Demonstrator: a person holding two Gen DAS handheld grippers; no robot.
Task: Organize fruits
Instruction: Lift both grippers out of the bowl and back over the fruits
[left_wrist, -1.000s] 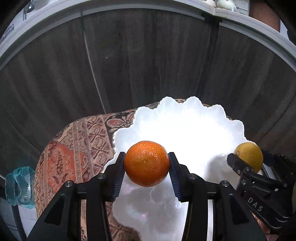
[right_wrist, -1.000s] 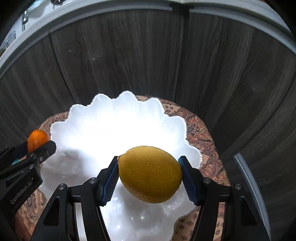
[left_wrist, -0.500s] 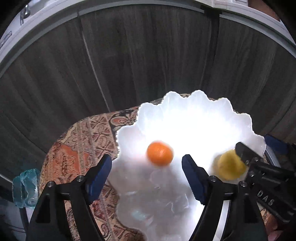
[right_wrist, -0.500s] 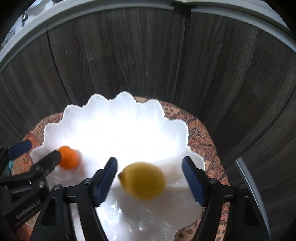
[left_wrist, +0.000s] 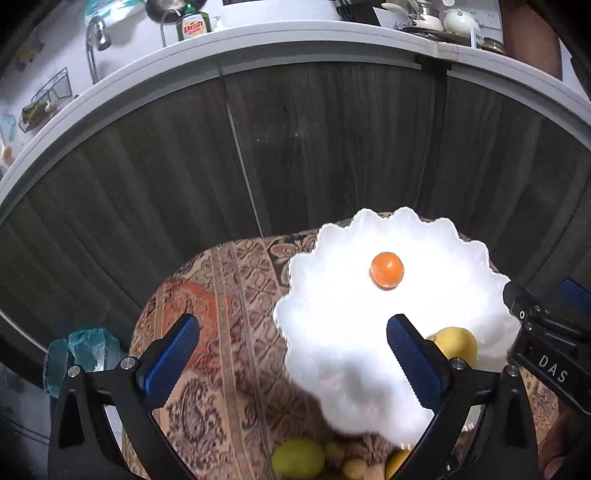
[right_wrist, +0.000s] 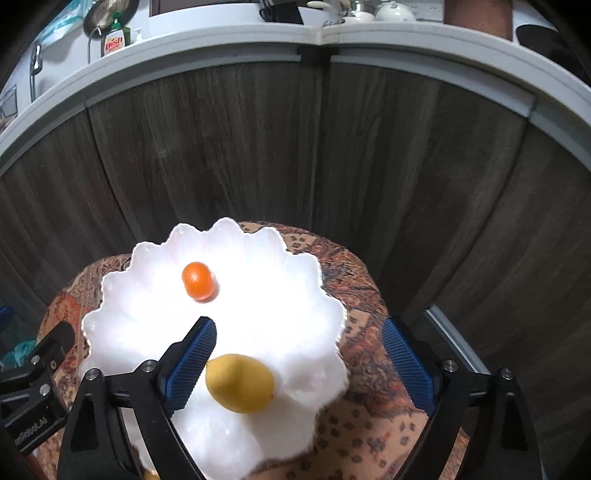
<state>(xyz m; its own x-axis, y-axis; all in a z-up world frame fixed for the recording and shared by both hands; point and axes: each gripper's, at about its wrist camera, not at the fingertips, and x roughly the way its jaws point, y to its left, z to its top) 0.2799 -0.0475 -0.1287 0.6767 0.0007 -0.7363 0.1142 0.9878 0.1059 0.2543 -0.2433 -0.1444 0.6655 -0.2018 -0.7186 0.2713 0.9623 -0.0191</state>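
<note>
A small orange (left_wrist: 386, 270) and a yellow lemon (left_wrist: 458, 343) lie apart inside a white scalloped bowl (left_wrist: 332, 332) on a patterned cloth. In the right wrist view the orange (right_wrist: 198, 281) is toward the far side of the bowl (right_wrist: 295, 295) and the lemon (right_wrist: 240, 382) toward the near side. My left gripper (left_wrist: 291, 352) is open and empty, raised above the bowl's left edge. My right gripper (right_wrist: 303, 362) is open and empty, above the lemon. A green fruit (left_wrist: 298, 459) and small yellow fruits (left_wrist: 352, 469) lie on the cloth in front of the bowl.
The bowl sits on a small round table under a patterned cloth (left_wrist: 207, 314). Dark wood cabinet doors (left_wrist: 295, 147) stand behind it under a white counter (left_wrist: 295, 40) with a dish soap bottle (left_wrist: 195, 26). A crumpled teal bag (left_wrist: 79, 354) lies at left.
Both grippers opened and let go: the orange and the lemon dropped into the bowl. Both grippers then rose and pulled back, so more of the table and counter shows.
</note>
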